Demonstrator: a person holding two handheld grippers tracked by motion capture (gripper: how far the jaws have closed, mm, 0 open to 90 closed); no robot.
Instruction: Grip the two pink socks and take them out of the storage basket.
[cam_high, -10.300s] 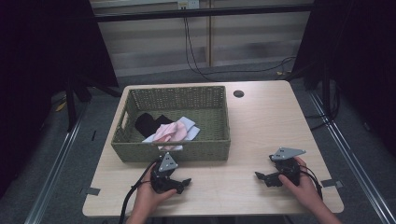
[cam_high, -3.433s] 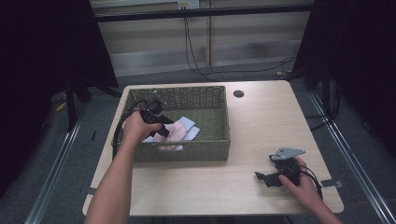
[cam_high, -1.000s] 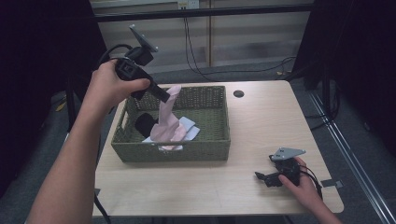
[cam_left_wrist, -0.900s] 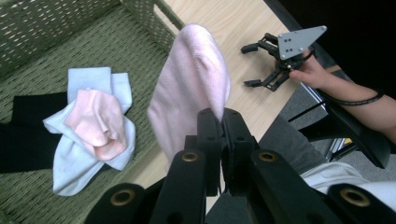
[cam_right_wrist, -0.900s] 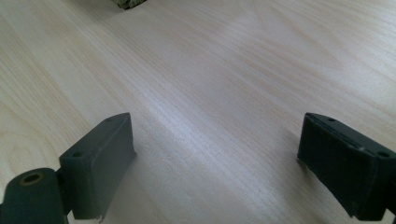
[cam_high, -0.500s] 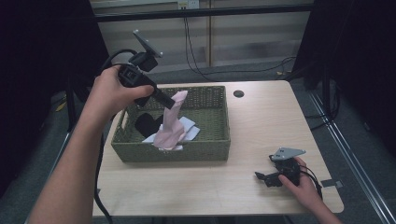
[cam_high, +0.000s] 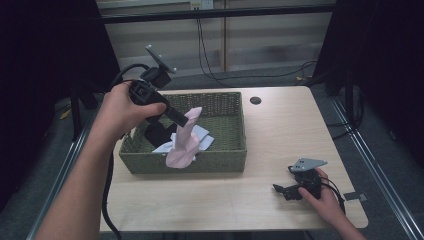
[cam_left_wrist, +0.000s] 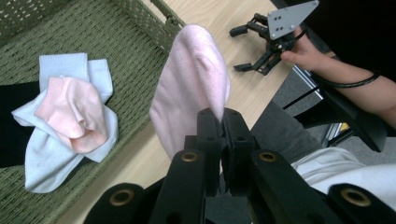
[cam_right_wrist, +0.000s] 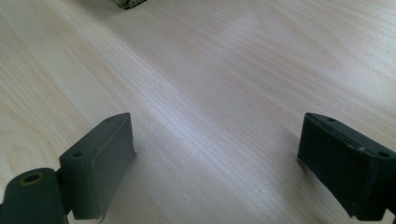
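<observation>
The basket (cam_high: 220, 155) stands on the left half of the table (cam_high: 280, 125). In it lie a heap of socks (cam_left_wrist: 70, 121) near the middle and a dark cloth (cam_high: 156, 134) just left of the heap. Above the basket hangs a sock (cam_high: 182, 140), its top pinched in the left gripper (cam_high: 181, 119), which is held over the basket's left part; the sock's lower end reaches the basket's front wall. Right of the basket, well apart and nearer the front edge, the right gripper (cam_high: 284, 190) rests on the table, jaws spread wide and pointing toward the basket. Behind and right of the basket, a hole (cam_high: 256, 100) sits in the tabletop.
</observation>
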